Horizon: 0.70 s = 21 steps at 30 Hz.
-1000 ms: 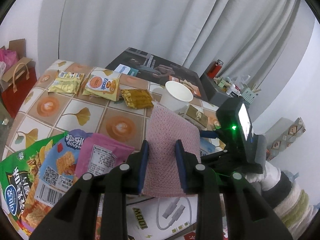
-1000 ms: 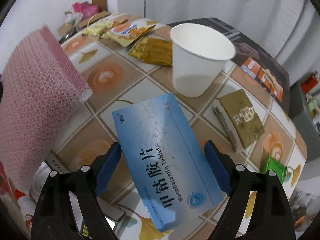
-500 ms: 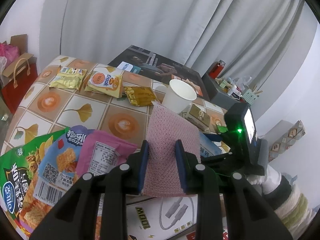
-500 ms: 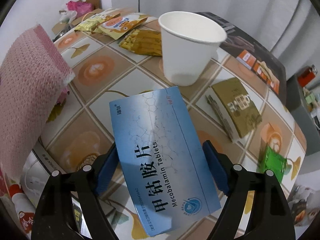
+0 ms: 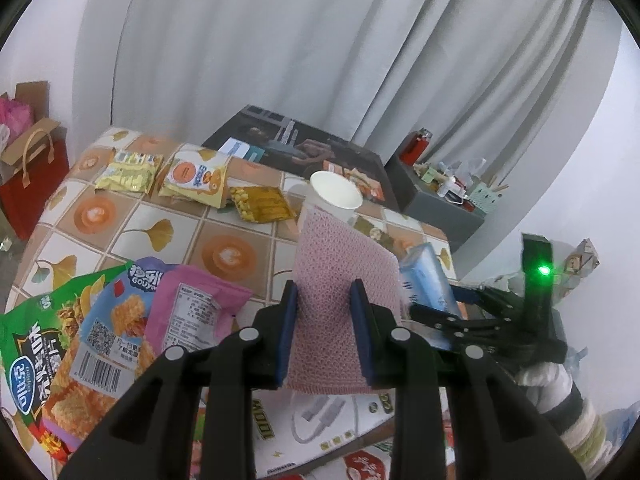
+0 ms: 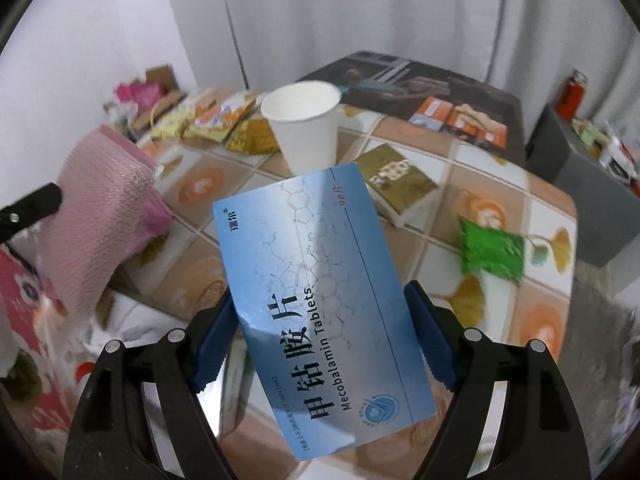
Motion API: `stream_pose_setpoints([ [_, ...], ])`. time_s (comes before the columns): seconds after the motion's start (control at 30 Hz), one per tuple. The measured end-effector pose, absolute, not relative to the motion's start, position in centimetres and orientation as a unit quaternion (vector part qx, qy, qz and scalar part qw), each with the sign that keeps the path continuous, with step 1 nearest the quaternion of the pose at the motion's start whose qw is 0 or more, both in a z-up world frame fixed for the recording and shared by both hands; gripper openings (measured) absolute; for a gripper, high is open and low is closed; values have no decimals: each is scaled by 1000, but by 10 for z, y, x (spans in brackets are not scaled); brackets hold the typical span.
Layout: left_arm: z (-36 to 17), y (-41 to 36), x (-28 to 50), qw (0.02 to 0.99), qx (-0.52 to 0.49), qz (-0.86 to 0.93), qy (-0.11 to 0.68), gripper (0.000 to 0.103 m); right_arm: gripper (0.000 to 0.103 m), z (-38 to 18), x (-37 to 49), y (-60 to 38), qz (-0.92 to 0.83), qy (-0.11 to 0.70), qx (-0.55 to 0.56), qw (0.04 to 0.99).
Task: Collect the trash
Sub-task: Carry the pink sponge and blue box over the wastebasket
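Blue tablet box between right fingers

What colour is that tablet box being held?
Light blue with dark lettering; the tablet box shows best in the right wrist view.

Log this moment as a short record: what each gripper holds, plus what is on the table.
left gripper: shut on pink foam sheet
right gripper: shut on blue Mecobalamin tablet box, held above the table
table: tiled cloth with ginkgo-leaf print
upright on table: white paper cup
lying on table: gold box, green packet, snack bags
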<state>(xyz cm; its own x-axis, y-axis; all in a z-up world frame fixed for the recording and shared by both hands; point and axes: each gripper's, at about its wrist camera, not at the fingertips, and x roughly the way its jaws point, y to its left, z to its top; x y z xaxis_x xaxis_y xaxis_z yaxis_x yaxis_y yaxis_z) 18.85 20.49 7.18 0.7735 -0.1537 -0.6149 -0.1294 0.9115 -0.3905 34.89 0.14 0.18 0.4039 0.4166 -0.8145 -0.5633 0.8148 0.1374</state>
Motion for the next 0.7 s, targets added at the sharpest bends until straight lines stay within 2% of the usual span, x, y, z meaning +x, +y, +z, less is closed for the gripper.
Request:
stream_pose_setpoints([
  [0.47, 125, 136, 146, 936, -171, -67, 302, 26, 76, 74, 246, -148, 226, 400, 98, 883],
  [0.7, 126, 47, 149, 926, -140, -150, 316, 26, 76, 60, 187, -257, 121, 408, 206, 881],
])
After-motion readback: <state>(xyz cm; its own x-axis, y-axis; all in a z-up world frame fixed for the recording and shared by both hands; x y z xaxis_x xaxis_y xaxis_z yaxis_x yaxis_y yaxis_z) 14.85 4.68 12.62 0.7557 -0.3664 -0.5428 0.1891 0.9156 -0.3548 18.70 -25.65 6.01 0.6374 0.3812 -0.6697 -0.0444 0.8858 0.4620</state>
